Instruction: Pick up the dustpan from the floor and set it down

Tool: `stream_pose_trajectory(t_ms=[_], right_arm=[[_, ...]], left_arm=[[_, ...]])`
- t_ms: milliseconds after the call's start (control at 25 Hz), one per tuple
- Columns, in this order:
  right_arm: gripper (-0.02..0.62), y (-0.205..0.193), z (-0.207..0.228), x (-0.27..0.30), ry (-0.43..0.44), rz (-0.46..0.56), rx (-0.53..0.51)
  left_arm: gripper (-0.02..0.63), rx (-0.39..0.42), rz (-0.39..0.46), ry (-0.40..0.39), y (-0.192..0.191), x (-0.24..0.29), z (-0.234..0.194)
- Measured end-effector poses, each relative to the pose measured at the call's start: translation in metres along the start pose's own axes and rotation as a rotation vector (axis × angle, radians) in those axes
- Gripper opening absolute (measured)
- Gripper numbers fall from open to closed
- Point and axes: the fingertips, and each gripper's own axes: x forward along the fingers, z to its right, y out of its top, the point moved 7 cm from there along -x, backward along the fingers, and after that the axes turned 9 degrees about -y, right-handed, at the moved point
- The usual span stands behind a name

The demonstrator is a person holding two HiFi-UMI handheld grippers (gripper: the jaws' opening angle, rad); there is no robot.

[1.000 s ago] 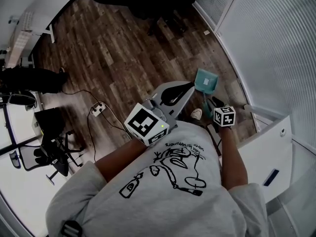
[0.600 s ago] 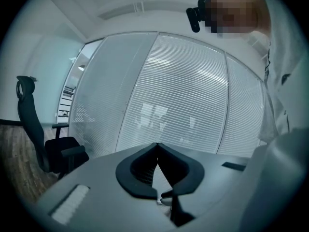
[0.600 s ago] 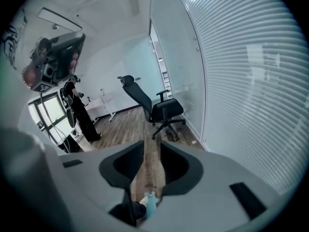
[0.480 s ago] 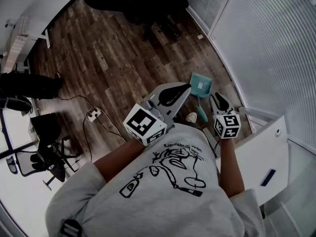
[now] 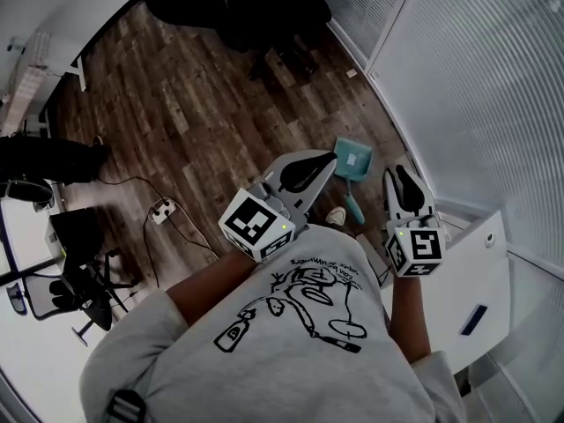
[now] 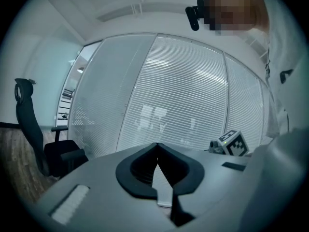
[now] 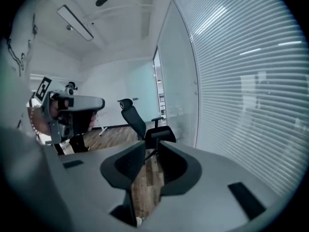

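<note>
The dustpan (image 5: 355, 159) lies flat on the wooden floor (image 5: 203, 104), close to the slatted glass wall (image 5: 476, 86), its teal pan pointing away and its handle running back toward the person's shoe (image 5: 336, 216). Neither tool has it! The left gripper (image 5: 330, 157) is held out above the floor, just left of the pan in the head view. Its own view shows the two dark jaws clenched tip to tip, nothing caught in them. The right gripper (image 5: 396, 173) hangs to the right of the handle, clear of it. Its jaws have just been closing, yet there is a gap between them, with only floorboards seen through it and no object inside. Black office chairs (image 5: 264, 7) stand far up the room, and a power strip (image 5: 161, 210) with its cable lies on the boards off to the left.
</note>
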Motion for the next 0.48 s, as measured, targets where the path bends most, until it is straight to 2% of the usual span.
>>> stream_pose_trajectory(t_ms=[240,480], right_arm=[[0.069,0.041,-0.006,-0.025,-0.041,0.082,-0.065],[0.054,0.058,-0.010,-0.044,-0.081,0.129,-0.093]], left_arm=[[0.002,0.023,0.019,0.012,0.005,0.001,-0.002],[0.002,0.078,0.044,0.045,0.015,-0.002,-0.003]])
